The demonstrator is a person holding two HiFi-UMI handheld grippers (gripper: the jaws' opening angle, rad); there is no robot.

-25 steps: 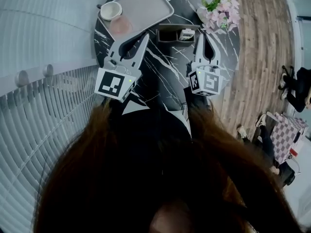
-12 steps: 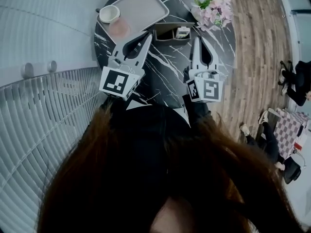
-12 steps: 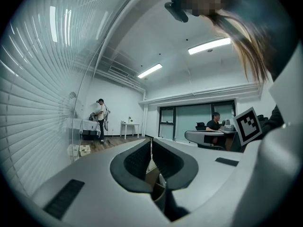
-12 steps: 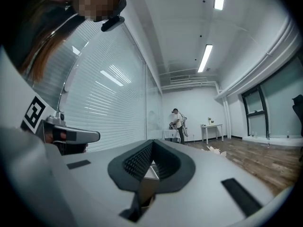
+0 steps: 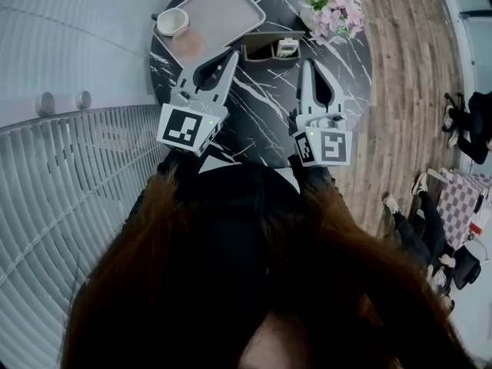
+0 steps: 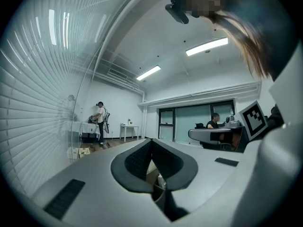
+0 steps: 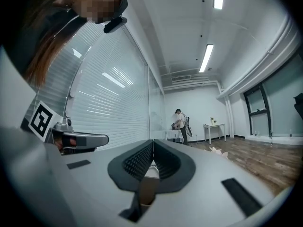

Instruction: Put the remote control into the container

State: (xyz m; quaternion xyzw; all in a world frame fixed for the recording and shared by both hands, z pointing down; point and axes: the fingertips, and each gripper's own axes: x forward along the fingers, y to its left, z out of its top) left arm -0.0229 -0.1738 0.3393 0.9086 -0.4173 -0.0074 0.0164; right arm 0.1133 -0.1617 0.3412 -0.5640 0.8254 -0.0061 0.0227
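Remote (image 5: pixel 287 48) sat inside the container (image 5: pixel 260 52), toward its right end as the head view showed it (small and pale, so no detail to be made out). The container stood on the black marbled table (image 5: pixel 261 121), near the far edge.

Your left gripper (image 5: pixel 231 57) was clenched, jaws tip to tip w/ nothing between them; its own view showed the dark pads meeting at the front. It hung over the table, tips aimed at the container's left end, near it but apart.

Your right gripper (image 5: pixel 307 64) was clenched too, and empty. Its view showed the pads closed on each other. It hung on the near side of the container's right end, close to the remote but not touching.

Left of the container lay a grey tray (image 5: pixel 223 10), w/ a white cup (image 5: pixel 172 21) at its left corner and a pink disc (image 5: pixel 188 43) beside that. Flowers (image 5: pixel 334 10) stood to the container's right, by the table's edge.
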